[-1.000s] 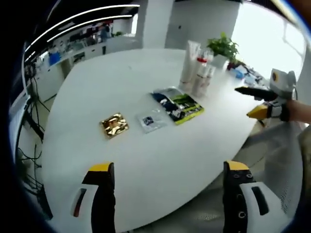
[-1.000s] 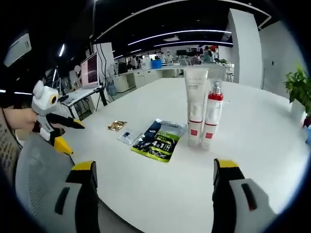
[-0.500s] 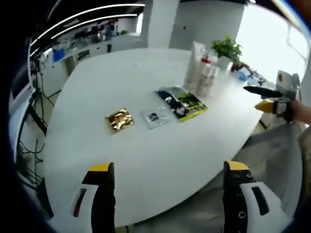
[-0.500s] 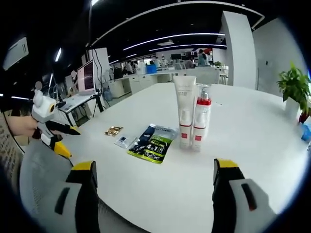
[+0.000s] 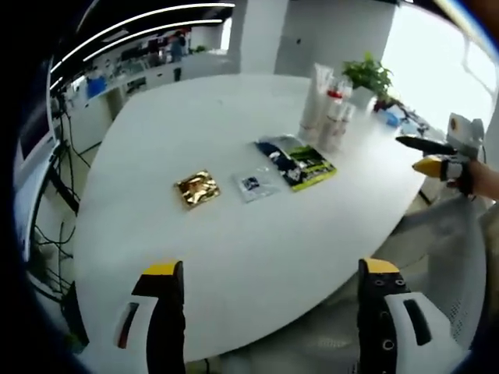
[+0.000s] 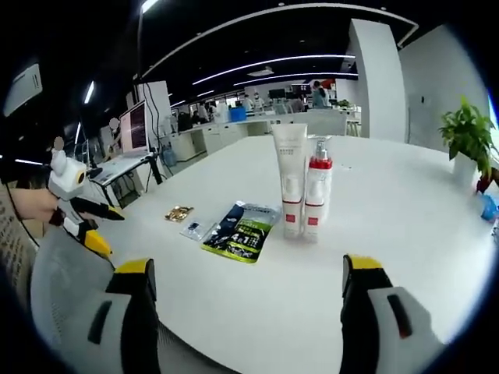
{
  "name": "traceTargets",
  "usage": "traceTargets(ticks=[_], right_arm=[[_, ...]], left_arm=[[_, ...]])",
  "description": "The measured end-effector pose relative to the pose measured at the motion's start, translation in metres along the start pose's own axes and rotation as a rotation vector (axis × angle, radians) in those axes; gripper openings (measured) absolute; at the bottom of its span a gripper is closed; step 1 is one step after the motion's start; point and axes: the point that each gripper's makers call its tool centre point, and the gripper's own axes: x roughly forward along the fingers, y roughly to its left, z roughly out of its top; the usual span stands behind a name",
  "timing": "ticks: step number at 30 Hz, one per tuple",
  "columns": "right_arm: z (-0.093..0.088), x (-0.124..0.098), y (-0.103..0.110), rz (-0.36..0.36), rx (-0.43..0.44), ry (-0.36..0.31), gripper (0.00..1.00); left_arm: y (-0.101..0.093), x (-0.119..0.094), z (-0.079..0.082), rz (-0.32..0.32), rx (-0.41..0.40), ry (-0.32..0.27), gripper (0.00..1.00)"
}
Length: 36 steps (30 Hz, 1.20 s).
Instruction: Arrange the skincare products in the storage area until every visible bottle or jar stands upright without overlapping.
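Skincare products stand on a large white table (image 6: 405,210): a tall white tube (image 6: 291,181) and, touching it on the right, a white pump bottle with a red collar (image 6: 317,195), both upright. In the left gripper view the same pair, tube (image 5: 314,105) and bottle (image 5: 337,121), sits at the far right of the table, small and blurred, in front of a potted plant (image 5: 366,78).

Left of the tube in the right gripper view lies a flat green-and-dark pouch (image 6: 243,232), then a small clear sachet (image 6: 193,229), then a gold foil packet (image 6: 178,213), each apart from the next. The left gripper view shows these three from above: pouch (image 5: 297,161), sachet (image 5: 256,184), gold packet (image 5: 197,188).

The left gripper (image 5: 269,273) hovers off the near table edge, jaws spread wide and grasping nothing. The right gripper (image 6: 249,269) is likewise released, jaws wide apart over the near table edge.

Each view catches the other tool: the right gripper (image 5: 425,154) at the right edge, the left gripper (image 6: 93,226) at the left edge, held in a hand (image 6: 31,204). The right gripper view alone shows a grey chair back (image 6: 66,288) and a monitor (image 6: 134,125).
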Motion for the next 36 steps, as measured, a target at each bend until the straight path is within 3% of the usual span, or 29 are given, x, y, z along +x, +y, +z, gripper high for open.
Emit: traceTargets(ticks=[26, 36], right_arm=[[-0.004, -0.001, -0.010, -0.042, 0.033, -0.002, 0.98], [-0.004, -0.002, -0.014, -0.056, 0.046, -0.001, 0.98]], left_arm=[[0.028, 0.023, 0.009, 0.106, -0.015, 0.079, 0.88], [0.036, 0.039, 0.017, 0.131, -0.010, 0.102, 0.83]])
